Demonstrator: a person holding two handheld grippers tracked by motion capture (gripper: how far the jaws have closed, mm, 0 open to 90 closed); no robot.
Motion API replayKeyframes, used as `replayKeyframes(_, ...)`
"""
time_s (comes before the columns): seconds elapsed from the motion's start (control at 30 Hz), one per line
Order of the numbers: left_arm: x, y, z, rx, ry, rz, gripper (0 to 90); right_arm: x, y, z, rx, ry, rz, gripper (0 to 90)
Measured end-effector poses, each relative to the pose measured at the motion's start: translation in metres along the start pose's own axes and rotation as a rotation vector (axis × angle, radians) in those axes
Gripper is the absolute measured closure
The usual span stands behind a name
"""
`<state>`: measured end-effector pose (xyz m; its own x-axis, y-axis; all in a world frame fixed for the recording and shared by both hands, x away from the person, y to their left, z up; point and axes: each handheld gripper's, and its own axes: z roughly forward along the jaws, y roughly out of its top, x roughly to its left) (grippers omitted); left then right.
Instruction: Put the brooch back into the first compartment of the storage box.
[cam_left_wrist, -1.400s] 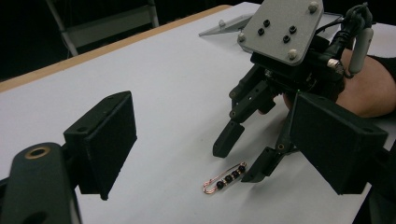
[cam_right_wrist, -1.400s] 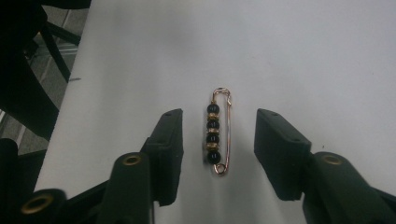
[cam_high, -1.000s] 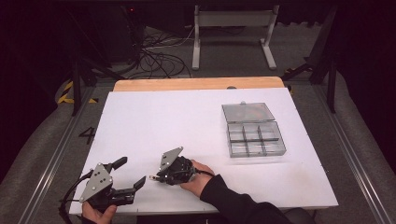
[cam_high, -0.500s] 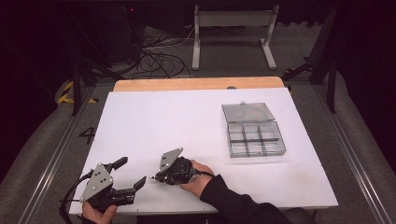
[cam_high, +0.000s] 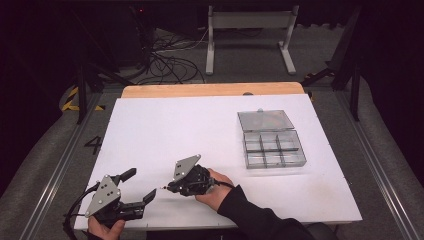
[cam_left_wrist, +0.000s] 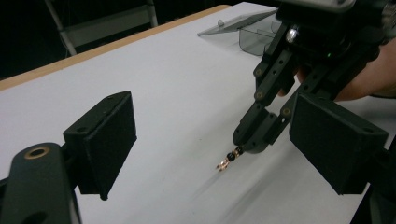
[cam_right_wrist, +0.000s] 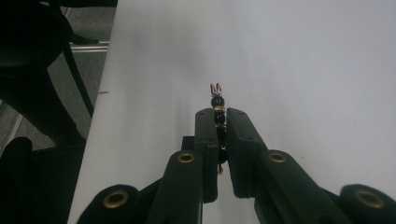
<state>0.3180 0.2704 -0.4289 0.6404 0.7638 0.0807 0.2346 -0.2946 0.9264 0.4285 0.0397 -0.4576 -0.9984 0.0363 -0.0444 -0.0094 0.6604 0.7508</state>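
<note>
My right gripper (cam_right_wrist: 217, 122) has its jaws pressed together on a short strand of black beads with copper wire ends (cam_right_wrist: 216, 103), held low over the white table (cam_high: 200, 130) near its front edge; one end pokes out past the tips. My left gripper (cam_high: 140, 187) sits just beside it with jaws spread wide, holding nothing. The clear plastic compartment box (cam_high: 272, 147) stands open well to the right. I judge a slow, level carry toward it is best, keeping pressure steady so the beads don't slip
</note>
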Motion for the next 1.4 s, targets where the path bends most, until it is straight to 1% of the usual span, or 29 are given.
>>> replayKeyframes(0.23,0.000,0.000,0.000,0.000,-0.001,-0.001,15.9,-0.003,0.005,-0.022,-0.024,-0.027,0.009,83.8)
replayKeyframes(0.4,0.000,0.000,0.000,0.001,-0.002,0.001,15.9,-0.005,0.005,-0.034,-0.038,-0.039,0.017,83.7)
replayKeyframes(0.5,0.000,0.000,0.000,0.001,-0.002,0.002,15.9,-0.006,0.006,-0.038,-0.046,-0.046,0.019,83.8)
replayKeyframes(0.83,0.000,0.000,0.001,0.003,-0.002,0.001,15.9,-0.008,0.006,-0.052,-0.045,-0.066,0.012,83.7)
replayKeyframes(0.93,0.000,0.000,0.001,0.003,-0.002,0.001,15.9,-0.008,0.005,-0.055,-0.044,-0.071,0.015,83.7)
replayKeyframes(1.1,0.000,0.000,0.001,0.004,0.000,0.000,15.9,-0.009,0.006,-0.058,-0.044,-0.078,0.006,83.7)
replayKeyframes(1.23,0.000,0.000,0.001,0.003,-0.001,-0.001,15.9,-0.012,0.006,-0.062,-0.034,-0.093,0.011,83.7)
replayKeyframes(1.4,0.000,0.000,0.000,0.003,0.001,0.000,15.9,-0.015,0.006,-0.070,-0.018,-0.122,0.002,83.7)
